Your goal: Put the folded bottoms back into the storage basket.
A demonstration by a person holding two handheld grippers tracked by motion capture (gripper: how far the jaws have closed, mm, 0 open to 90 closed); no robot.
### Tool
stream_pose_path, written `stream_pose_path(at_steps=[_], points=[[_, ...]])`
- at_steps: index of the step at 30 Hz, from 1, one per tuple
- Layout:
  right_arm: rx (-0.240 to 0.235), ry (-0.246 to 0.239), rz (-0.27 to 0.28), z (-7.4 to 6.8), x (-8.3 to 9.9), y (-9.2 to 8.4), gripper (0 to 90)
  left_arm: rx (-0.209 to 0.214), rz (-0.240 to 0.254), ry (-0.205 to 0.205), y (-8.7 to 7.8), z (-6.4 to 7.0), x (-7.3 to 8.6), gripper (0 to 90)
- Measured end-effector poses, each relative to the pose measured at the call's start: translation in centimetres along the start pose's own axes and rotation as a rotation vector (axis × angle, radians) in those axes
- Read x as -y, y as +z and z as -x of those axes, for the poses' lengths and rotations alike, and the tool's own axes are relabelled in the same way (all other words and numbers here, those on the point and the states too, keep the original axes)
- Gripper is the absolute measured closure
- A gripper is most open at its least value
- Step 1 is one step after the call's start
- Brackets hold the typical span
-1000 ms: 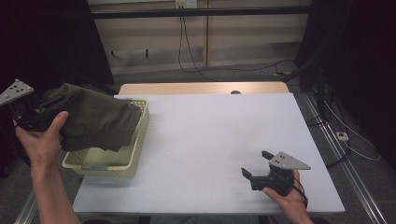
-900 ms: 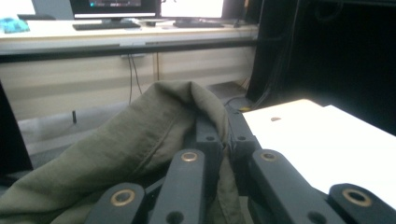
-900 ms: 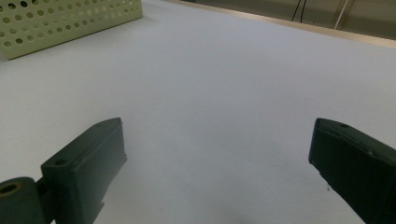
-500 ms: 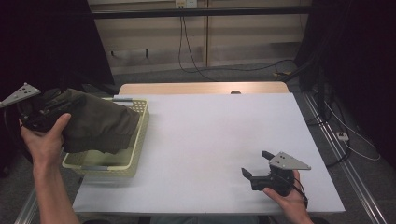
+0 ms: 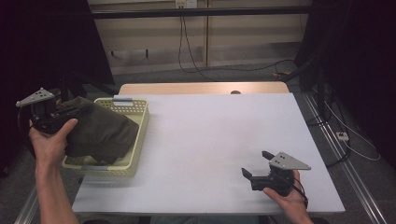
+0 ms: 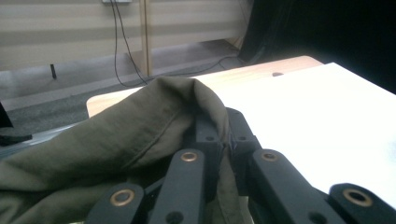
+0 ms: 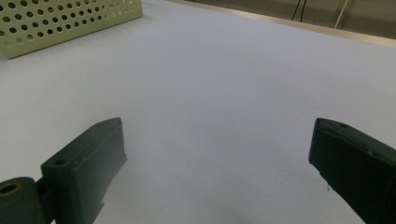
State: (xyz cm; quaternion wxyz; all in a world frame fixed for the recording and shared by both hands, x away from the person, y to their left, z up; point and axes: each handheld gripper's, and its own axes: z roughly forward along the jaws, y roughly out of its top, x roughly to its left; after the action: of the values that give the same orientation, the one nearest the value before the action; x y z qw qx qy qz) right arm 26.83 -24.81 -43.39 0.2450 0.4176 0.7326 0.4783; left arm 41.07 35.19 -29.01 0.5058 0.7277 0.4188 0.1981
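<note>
A dark olive cloth [image 5: 100,130] lies bunched over the left side of a pale yellow perforated basket [image 5: 136,120] at the table's left edge. My left gripper [image 5: 60,114] sits at the cloth's left end, held by a hand. In the left gripper view its black jaws are shut on a fold of the cloth [image 6: 154,126], which drapes over the left gripper [image 6: 225,137]. My right gripper [image 5: 254,163] rests low on the white table [image 5: 210,130] at the front right. In the right gripper view the right gripper [image 7: 217,140] stands open with bare table between its jaws.
The basket [image 7: 60,18] lies far left of the right gripper. A wooden strip [image 5: 201,88] edges the table's far side. Cables [image 5: 336,126] trail on the floor at the right, and metal rails run along both table sides.
My left gripper has come down with the cloth, which now sits lower over the basket, so the basket's far rim shows. The right gripper has not moved.
</note>
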Motion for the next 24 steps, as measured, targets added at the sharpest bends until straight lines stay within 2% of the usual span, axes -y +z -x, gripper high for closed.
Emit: stream_pose_path(at_steps=[3, 7, 14, 17, 19, 24], points=[[0.001, -0.001, 0.0, 0.0, 0.0, 0.0, 3.7, 0.023, 0.021, 0.003, -0.5, -0.2, 0.1, 86.5], [0.0, -0.001, -0.001, 0.0, 0.0, 0.0, 3.6, 0.025, -0.01, 0.005, -0.5, -0.4, 0.3, 86.5], [0.001, -0.002, -0.001, 0.0, 0.0, 0.1, 3.7, -0.036, -0.088, -0.009, 0.7, -1.1, 0.9, 86.4], [0.001, -0.003, -0.002, 0.0, 0.0, 0.1, 3.6, -0.084, -0.122, 0.003, 1.1, -1.3, 1.2, 86.3], [0.002, -0.002, -0.003, 0.0, 0.0, 0.1, 3.6, -0.081, -0.127, -0.002, 1.4, -1.4, 1.3, 86.3], [0.005, 0.0, -0.004, 0.0, 0.0, 0.2, 3.6, -0.108, -0.147, -0.009, 2.2, -1.7, 1.6, 86.2]])
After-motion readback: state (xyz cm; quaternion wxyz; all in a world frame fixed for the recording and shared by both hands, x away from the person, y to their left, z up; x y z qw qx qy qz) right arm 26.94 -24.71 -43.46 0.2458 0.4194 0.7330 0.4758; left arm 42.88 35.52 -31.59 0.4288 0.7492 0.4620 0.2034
